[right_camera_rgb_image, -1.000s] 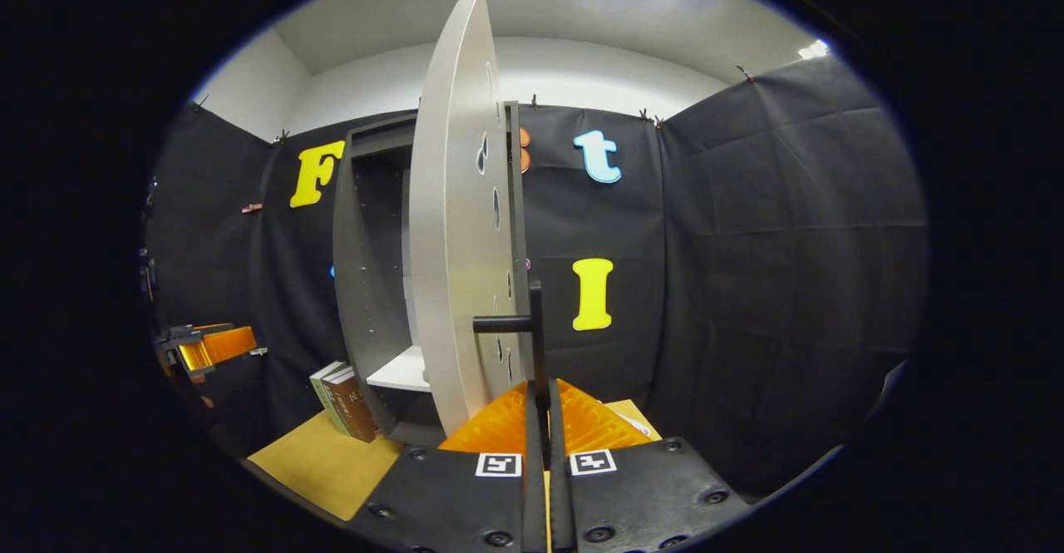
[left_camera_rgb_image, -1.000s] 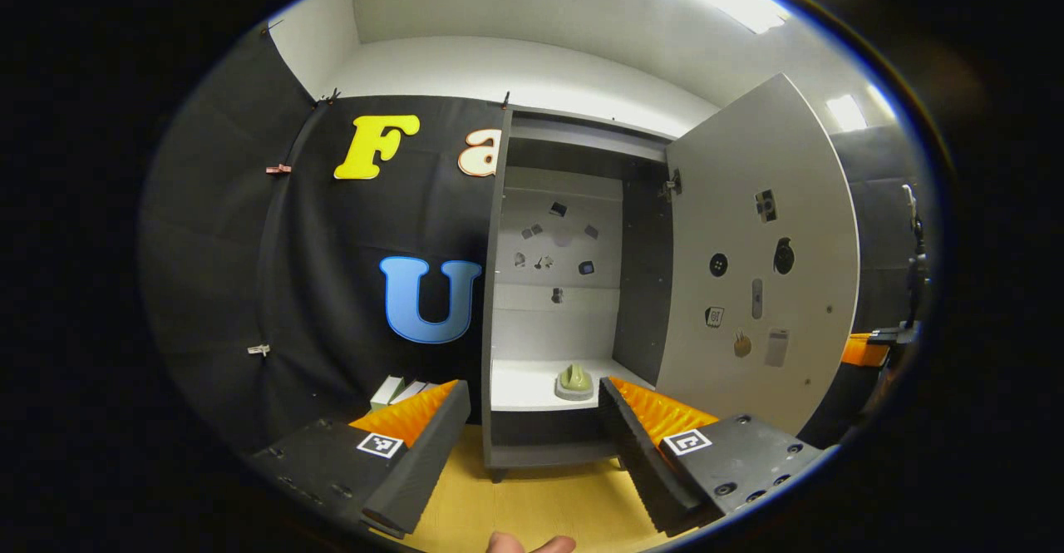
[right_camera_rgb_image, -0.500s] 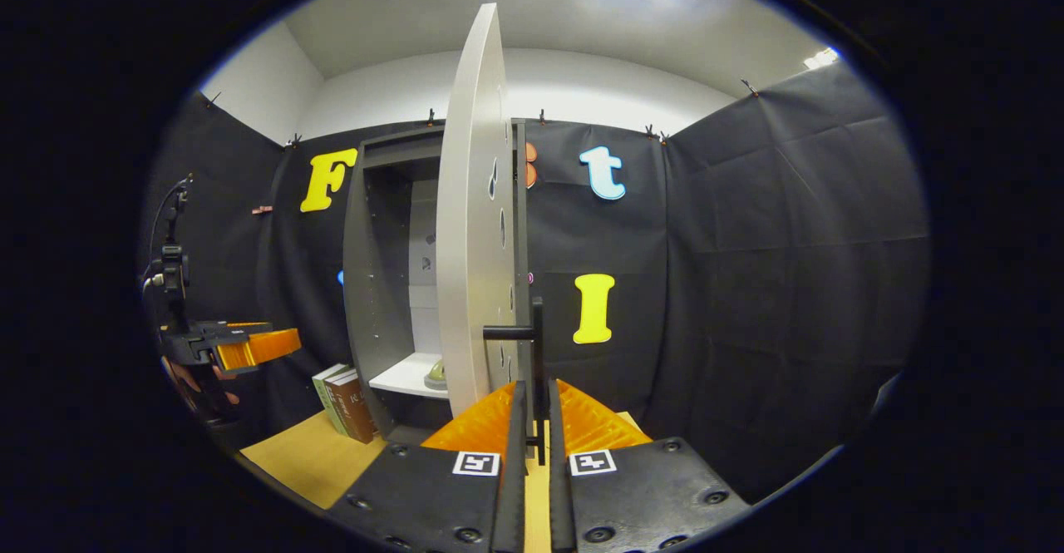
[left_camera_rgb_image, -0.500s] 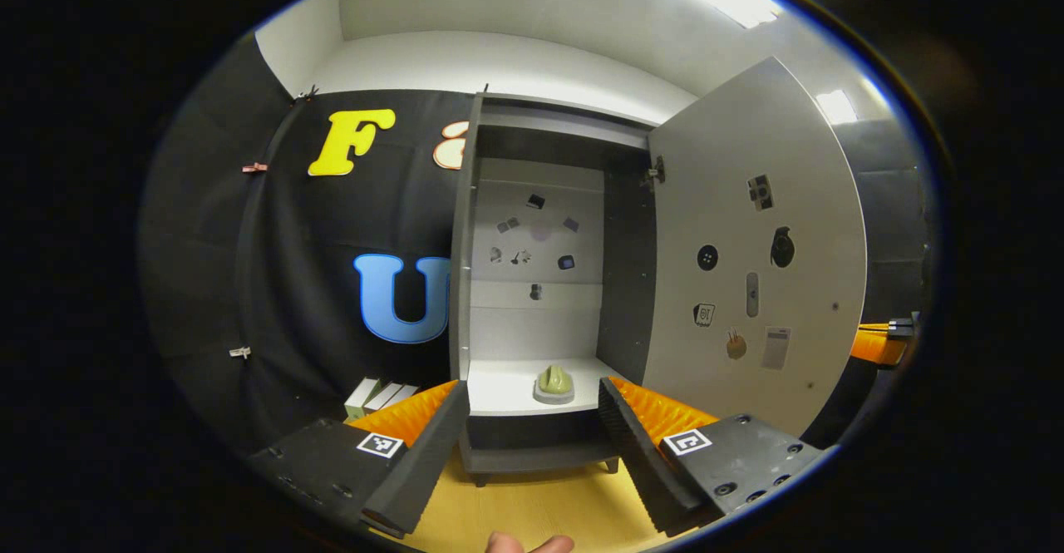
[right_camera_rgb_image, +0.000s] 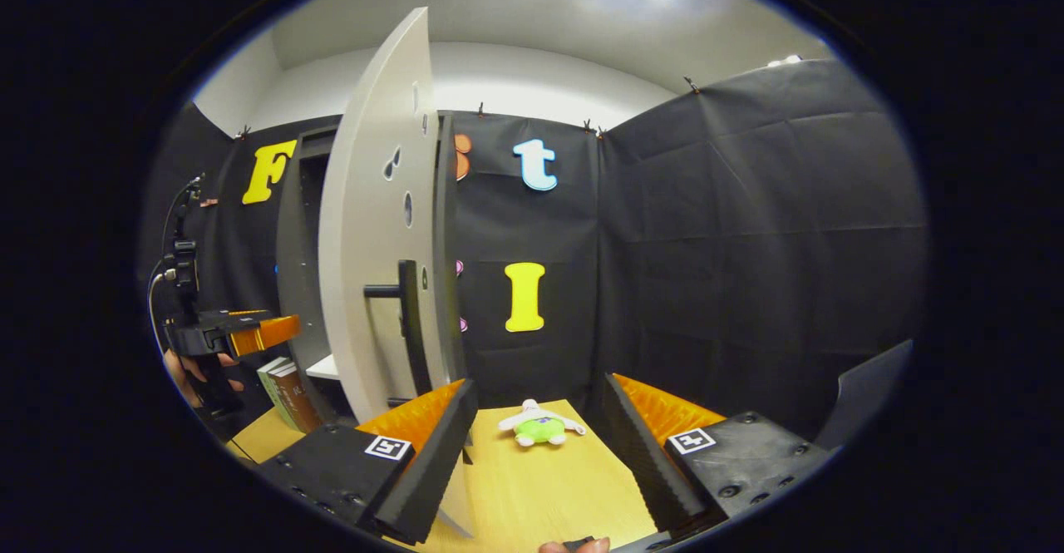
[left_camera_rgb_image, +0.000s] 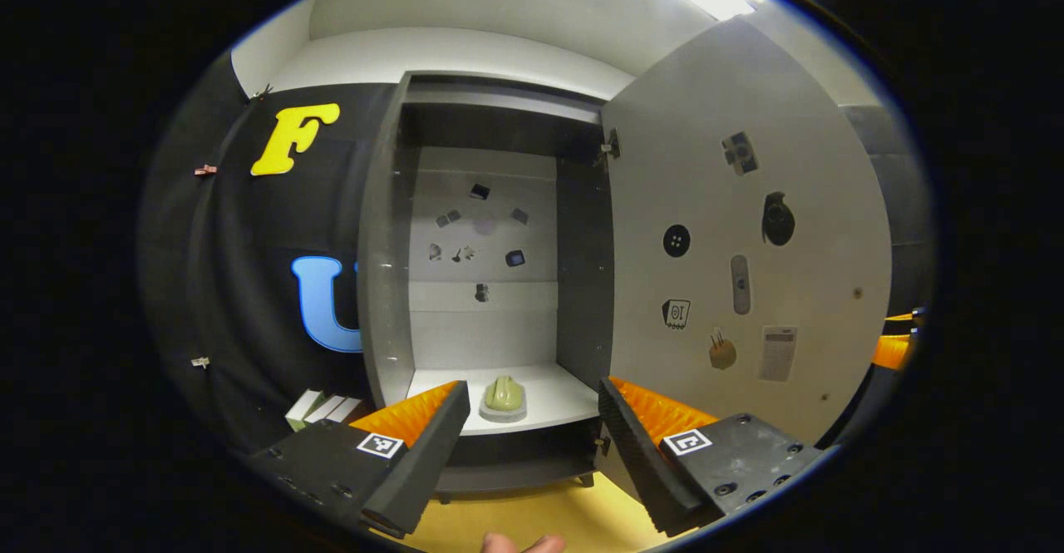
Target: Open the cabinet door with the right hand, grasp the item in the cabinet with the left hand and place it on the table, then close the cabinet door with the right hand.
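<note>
The grey cabinet [left_camera_rgb_image: 378,287] stands open, its pale door [left_camera_rgb_image: 748,270] swung out to the right. On the lower shelf [left_camera_rgb_image: 557,395] sits a small green item [left_camera_rgb_image: 503,393] on a pale round base. My left gripper [left_camera_rgb_image: 532,388] is open just in front of the shelf, with the item a little left of centre between its fingers and not touched. In the right gripper view the door [right_camera_rgb_image: 374,229] is seen nearly edge-on, with its black handle [right_camera_rgb_image: 405,303] free. My right gripper [right_camera_rgb_image: 539,387] is open, to the right of the handle and apart from it.
A small green and white plush toy [right_camera_rgb_image: 539,427] lies on the yellow table [right_camera_rgb_image: 532,495] right of the cabinet. Books [right_camera_rgb_image: 287,382] lean at the cabinet's left side. A hand [right_camera_rgb_image: 195,366] holds the left gripper [right_camera_rgb_image: 241,333] farther off. A grey panel [right_camera_rgb_image: 864,387] rises at far right.
My right gripper let go of the door handle, opened and shifted right of it. My left gripper moved closer to the cabinet, whose shelf and item now appear larger.
</note>
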A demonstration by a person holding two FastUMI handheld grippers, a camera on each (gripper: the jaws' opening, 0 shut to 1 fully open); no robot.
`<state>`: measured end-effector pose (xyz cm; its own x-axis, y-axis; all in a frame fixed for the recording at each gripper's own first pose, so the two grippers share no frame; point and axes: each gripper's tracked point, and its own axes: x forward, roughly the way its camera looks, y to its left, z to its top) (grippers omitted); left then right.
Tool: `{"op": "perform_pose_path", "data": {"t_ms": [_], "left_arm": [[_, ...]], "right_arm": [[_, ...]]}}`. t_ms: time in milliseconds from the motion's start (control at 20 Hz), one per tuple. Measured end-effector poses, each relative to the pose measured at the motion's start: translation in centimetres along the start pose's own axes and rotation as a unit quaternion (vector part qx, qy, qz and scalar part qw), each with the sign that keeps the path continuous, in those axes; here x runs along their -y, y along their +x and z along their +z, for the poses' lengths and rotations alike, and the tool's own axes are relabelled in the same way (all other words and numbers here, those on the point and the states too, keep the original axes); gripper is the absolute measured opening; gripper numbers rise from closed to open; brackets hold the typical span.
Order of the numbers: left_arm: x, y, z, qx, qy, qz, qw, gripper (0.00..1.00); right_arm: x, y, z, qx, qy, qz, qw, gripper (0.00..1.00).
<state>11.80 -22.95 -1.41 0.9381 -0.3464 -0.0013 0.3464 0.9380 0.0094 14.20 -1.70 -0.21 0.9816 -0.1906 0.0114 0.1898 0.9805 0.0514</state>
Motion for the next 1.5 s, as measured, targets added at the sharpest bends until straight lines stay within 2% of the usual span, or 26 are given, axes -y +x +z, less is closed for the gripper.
{"op": "perform_pose_path", "data": {"t_ms": [100,200,350,450,500,750,850,1000,1100,1200,1300,1350,1400,1450,1500], "left_arm": [[0.2,2.2,-0.4,-0.004,0.011,-0.005,1.0,0.97],[0.8,5.0,-1.0,-0.008,0.019,-0.018,1.0,0.98],[0.4,8.9,-2.3,-0.021,0.031,-0.03,0.999,0.97],[-0.8,11.5,-3.6,-0.035,0.031,-0.022,0.999,0.99],[-1.3,12.7,-4.3,-0.044,0.029,-0.02,0.998,0.99],[-4.5,18.6,-9.5,-0.127,0.027,-0.003,0.992,0.94],[-5.1,20.5,-11.4,-0.154,0.031,-0.008,0.988,0.91],[-5.6,22.9,-12.4,-0.167,0.018,-0.008,0.986,0.89],[-6.0,24.4,-12.5,-0.169,0.033,-0.004,0.985,0.88],[-6.3,25.7,-13.0,-0.18,0.052,-0.006,0.982,0.84],[-6.4,26.6,-13.9,-0.198,0.061,-0.006,0.978,0.75],[-6.6,26.9,-14.6,-0.211,0.062,-0.002,0.975,0.66],[-6.5,27.0,-14.9,-0.217,0.062,-0.004,0.974,0.65],[-6.4,27.2,-14.8,-0.216,0.066,-0.007,0.974,0.54],[-6.2,27.4,-14.9,-0.219,0.076,-0.011,0.973,0.5]], "right_arm": [[1.2,0.4,0.1,0.011,-0.02,-0.016,1.0,0.97],[2.1,0.2,-0.5,-0.002,-0.039,-0.02,0.999,0.97],[2.6,0.2,-0.2,0.002,-0.035,-0.025,0.999,0.97],[2.6,0.6,-0.1,0.008,-0.029,-0.024,0.999,0.93],[2.7,0.8,-0.2,0.008,-0.028,-0.024,0.999,0.97],[3.6,0.7,-0.7,-0.004,-0.037,-0.024,0.999,0.97],[4.0,0.7,-1.0,-0.012,-0.042,-0.024,0.999,0.97],[4.5,0.5,-1.6,-0.026,-0.046,-0.028,0.998,0.97],[5.0,0.3,-1.8,-0.032,-0.05,-0.033,0.998,0.97],[5.3,0.5,-2.2,-0.038,-0.052,-0.038,0.997,0.97],[5.7,0.6,-2.5,-0.041,-0.053,-0.043,0.997,0.97],[6.0,0.6,-2.5,-0.042,-0.055,-0.045,0.997,0.97],[6.3,0.6,-2.5,-0.042,-0.057,-0.047,0.996,0.97],[6.6,0.5,-2.5,-0.043,-0.058,-0.049,0.996,0.97],[6.8,0.5,-2.6,-0.044,-0.058,-0.051,0.996,0.97]]}}
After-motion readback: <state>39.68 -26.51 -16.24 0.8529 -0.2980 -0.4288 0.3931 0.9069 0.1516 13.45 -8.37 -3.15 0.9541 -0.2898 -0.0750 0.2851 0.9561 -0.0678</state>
